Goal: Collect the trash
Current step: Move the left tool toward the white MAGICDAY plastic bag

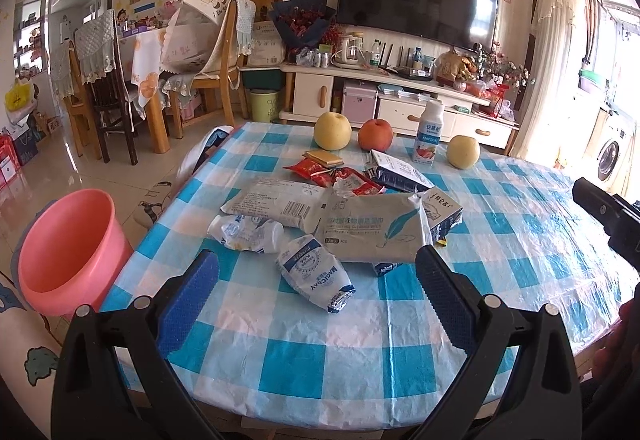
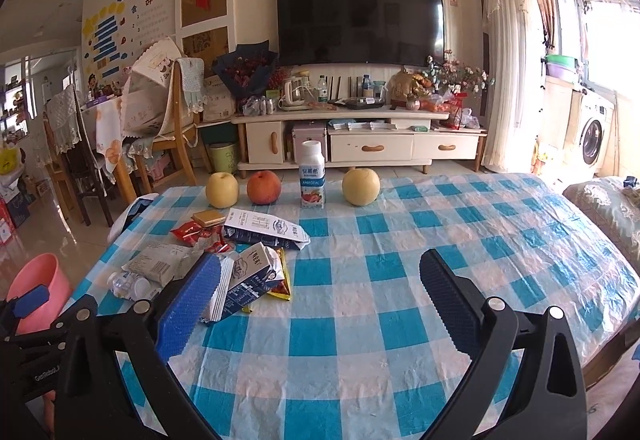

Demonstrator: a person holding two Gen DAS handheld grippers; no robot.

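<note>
Left wrist view: the left gripper, jaws wide and empty, hovers just short of a crumpled white wrapper fronting the trash pile on the checked plastic tablecloth; a round pink bucket sits left. Right view adds the right gripper, equally wide and empty, and a washing machine.

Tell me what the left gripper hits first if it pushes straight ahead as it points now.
Probably the crumpled blue-and-white wrapper, lying on the tablecloth between the open fingers of the left gripper. Behind it sits the wet-wipes pack. Depth is uncertain.
</note>
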